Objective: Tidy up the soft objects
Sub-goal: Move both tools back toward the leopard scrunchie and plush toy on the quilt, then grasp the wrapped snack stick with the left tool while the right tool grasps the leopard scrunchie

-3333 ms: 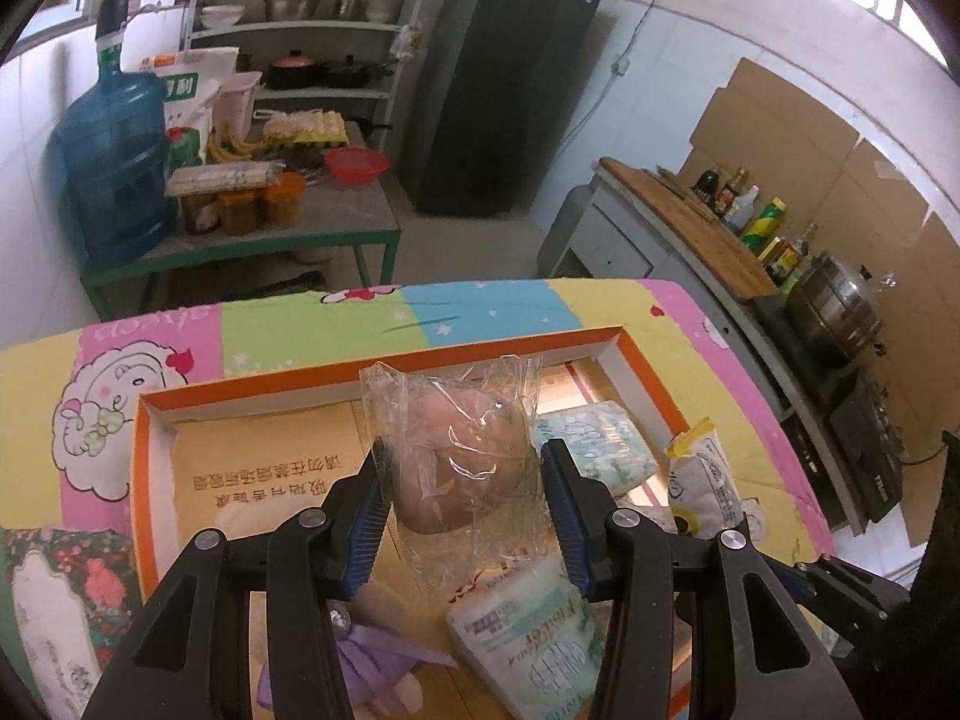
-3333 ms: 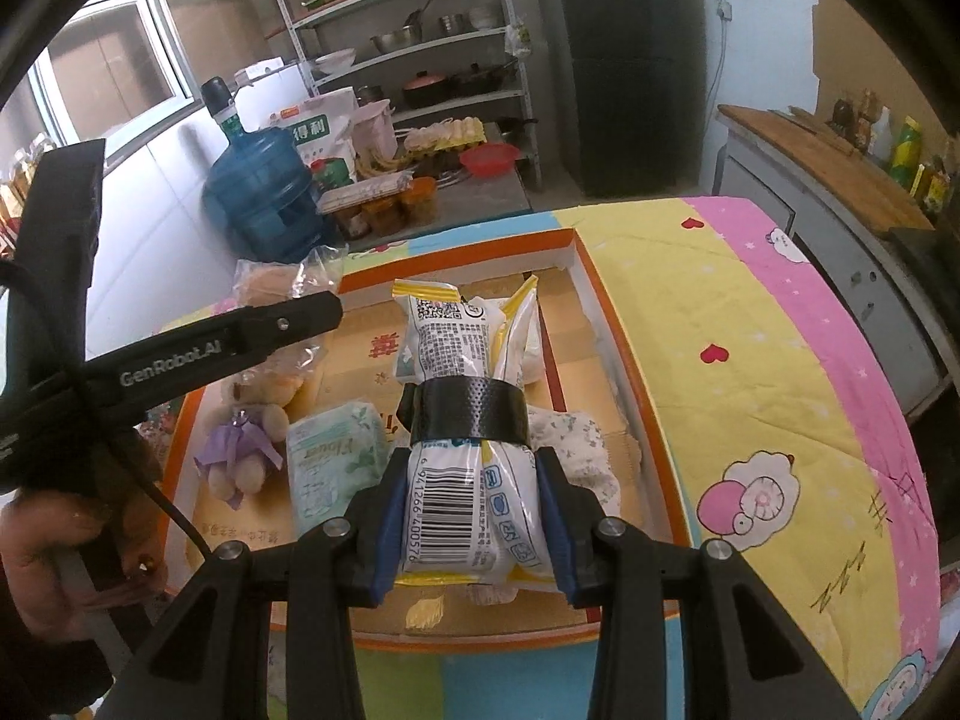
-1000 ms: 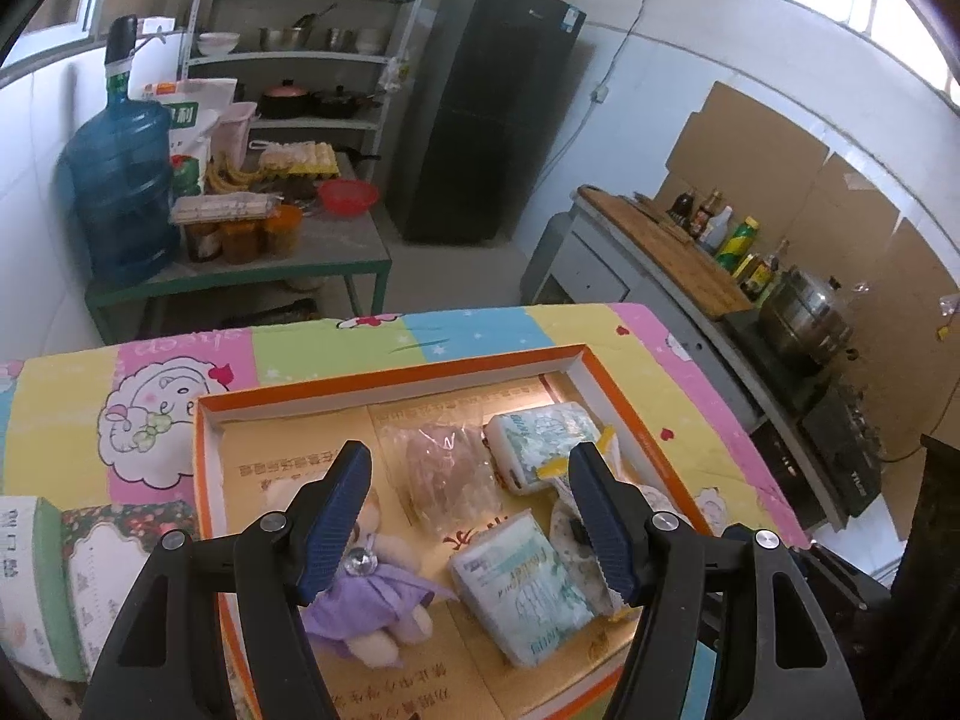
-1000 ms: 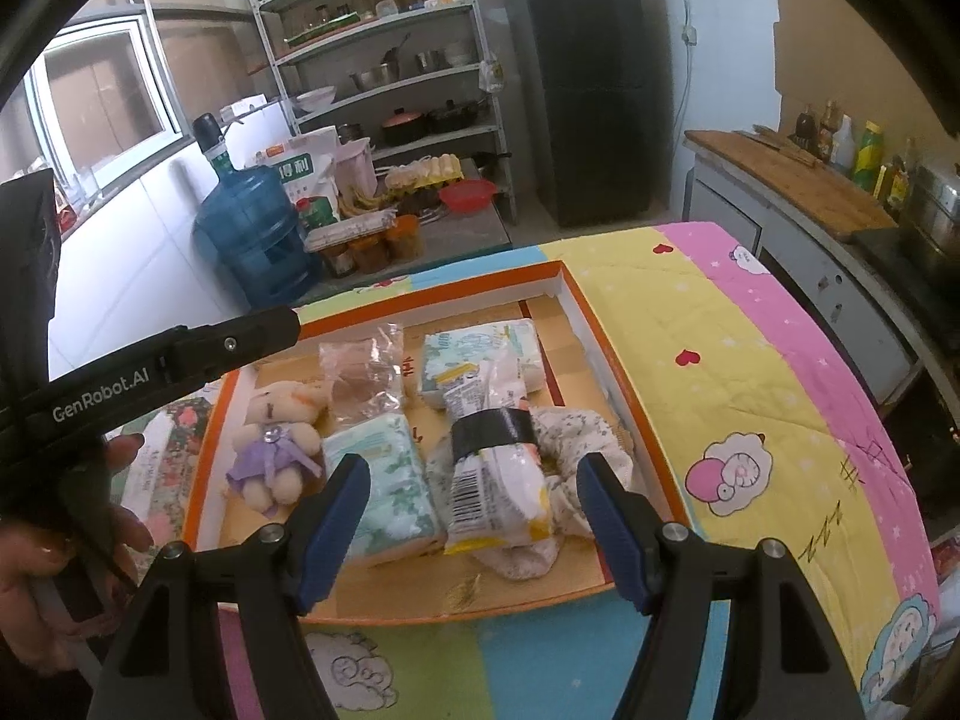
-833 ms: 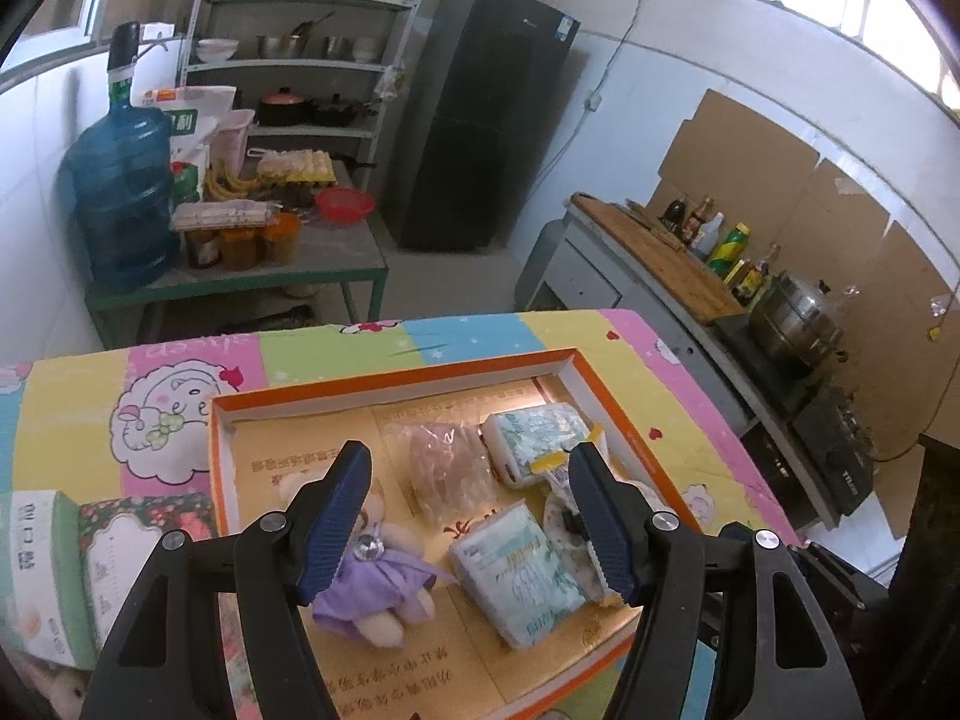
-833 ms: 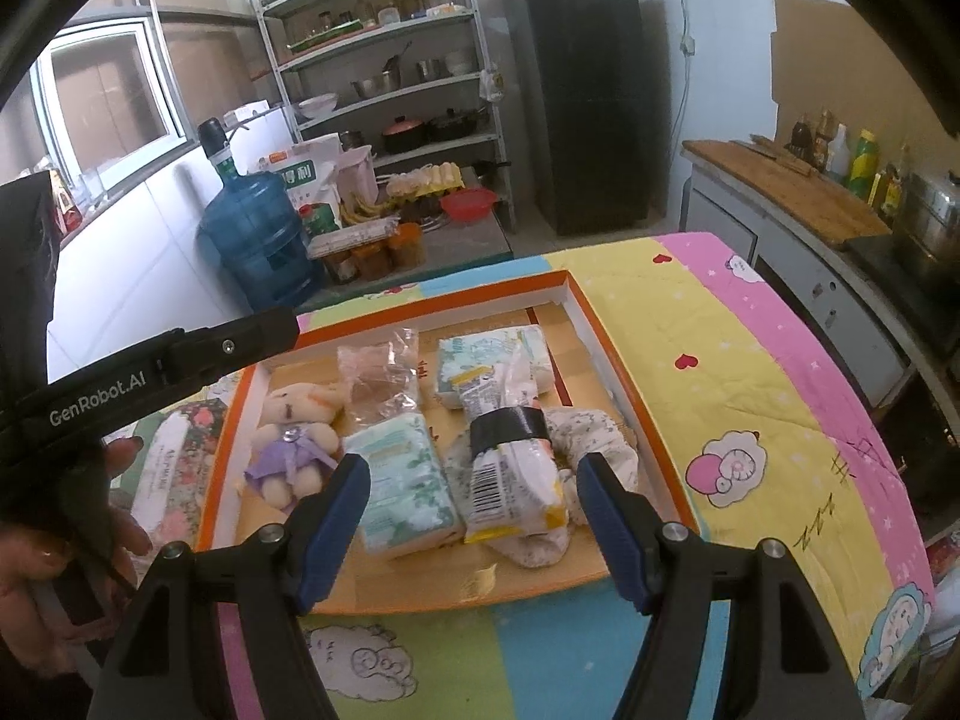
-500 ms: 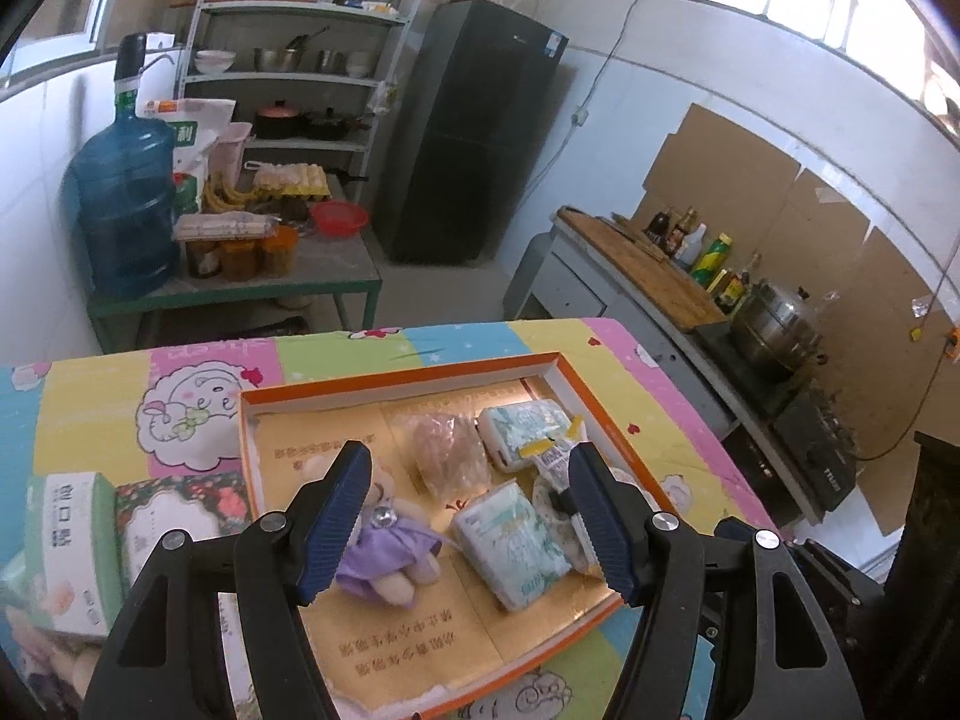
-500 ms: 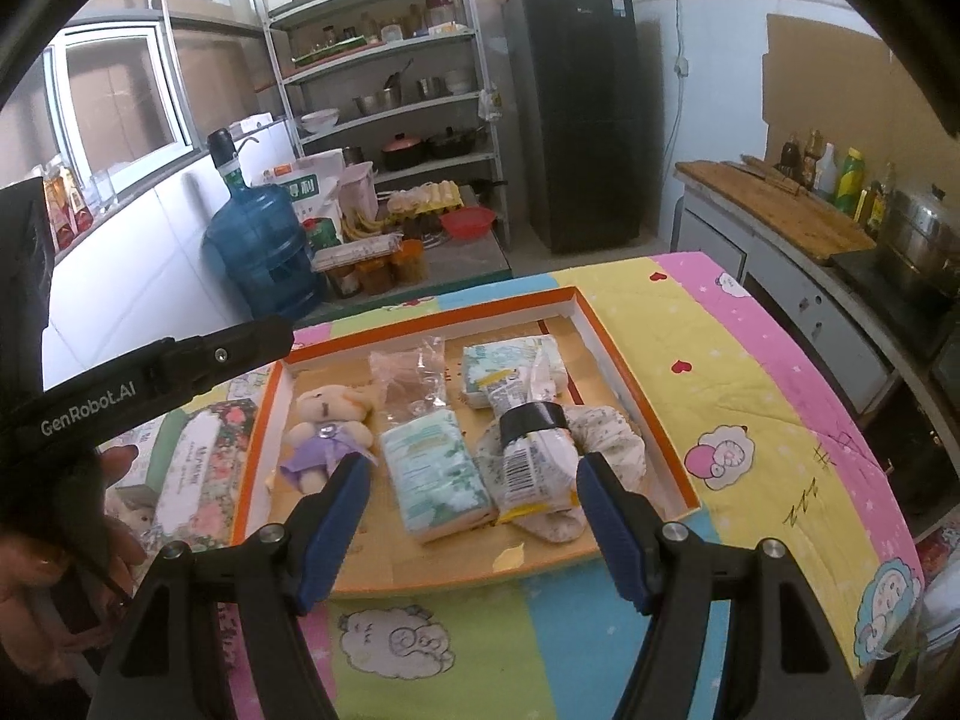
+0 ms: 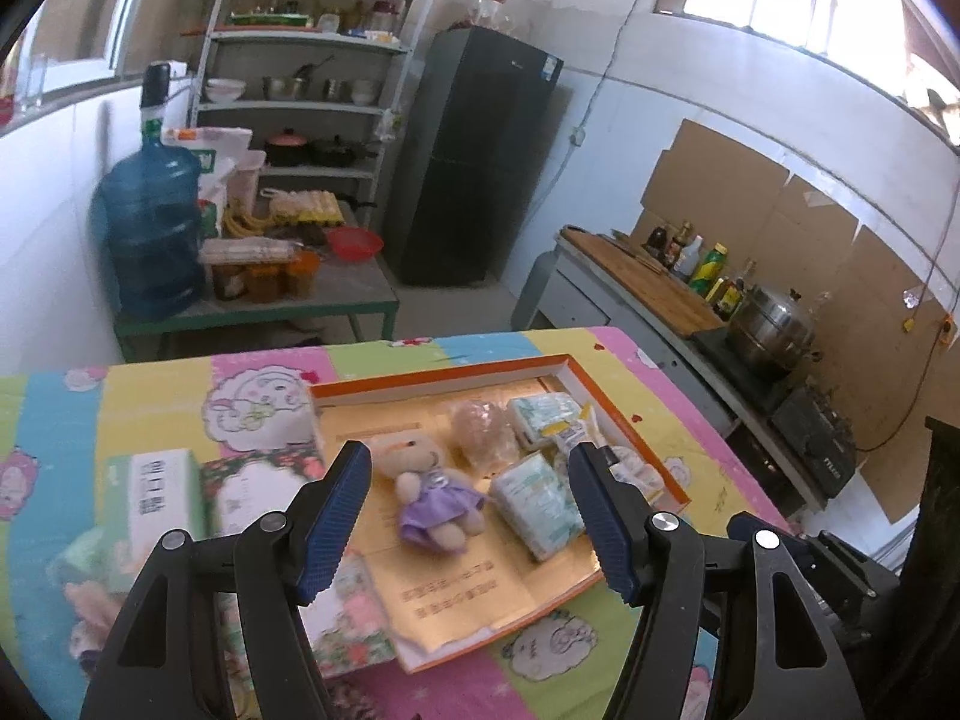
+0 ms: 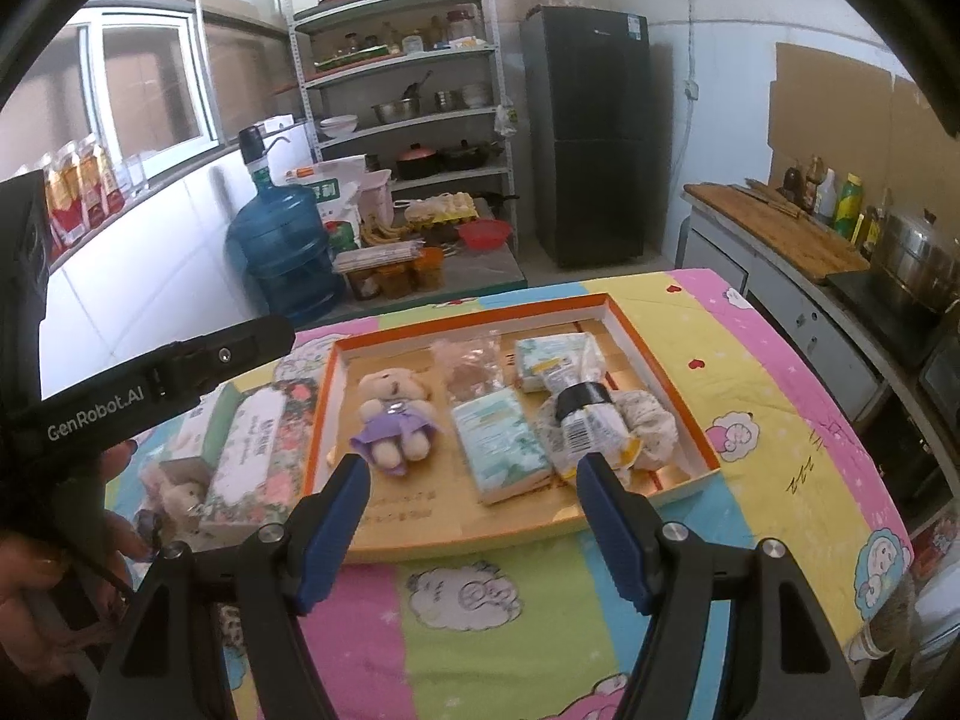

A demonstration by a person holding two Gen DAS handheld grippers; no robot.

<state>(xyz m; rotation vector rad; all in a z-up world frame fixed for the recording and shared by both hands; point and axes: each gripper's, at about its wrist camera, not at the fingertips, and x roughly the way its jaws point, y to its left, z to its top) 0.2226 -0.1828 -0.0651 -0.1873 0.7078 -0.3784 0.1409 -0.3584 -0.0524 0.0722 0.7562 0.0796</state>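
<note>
An orange-rimmed shallow box (image 10: 660, 384) (image 9: 624, 414) lies on the cartoon-print table. In it are a small teddy bear in a purple dress (image 10: 393, 414) (image 9: 435, 501), a clear bag of pinkish stuff (image 10: 471, 363) (image 9: 483, 435), two tissue packs (image 10: 501, 441) (image 10: 549, 357), a banded snack bag (image 10: 585, 420) and a patterned cloth (image 10: 651, 420). My left gripper (image 9: 468, 510) is open and empty, held high above the box. My right gripper (image 10: 474, 504) is open and empty, above the box's near edge.
Boxed tissues (image 10: 255, 444) (image 9: 156, 501) and another small plush (image 10: 177, 495) lie left of the box. A low table with a blue water jug (image 10: 282, 252), shelves and a black fridge (image 10: 591, 138) stand behind. A counter with a steel pot (image 9: 771, 330) runs along the right.
Both grippers let go of their items into the box, opened, and have pulled up and back from it. The left view has swung right, showing more of the table's left side.
</note>
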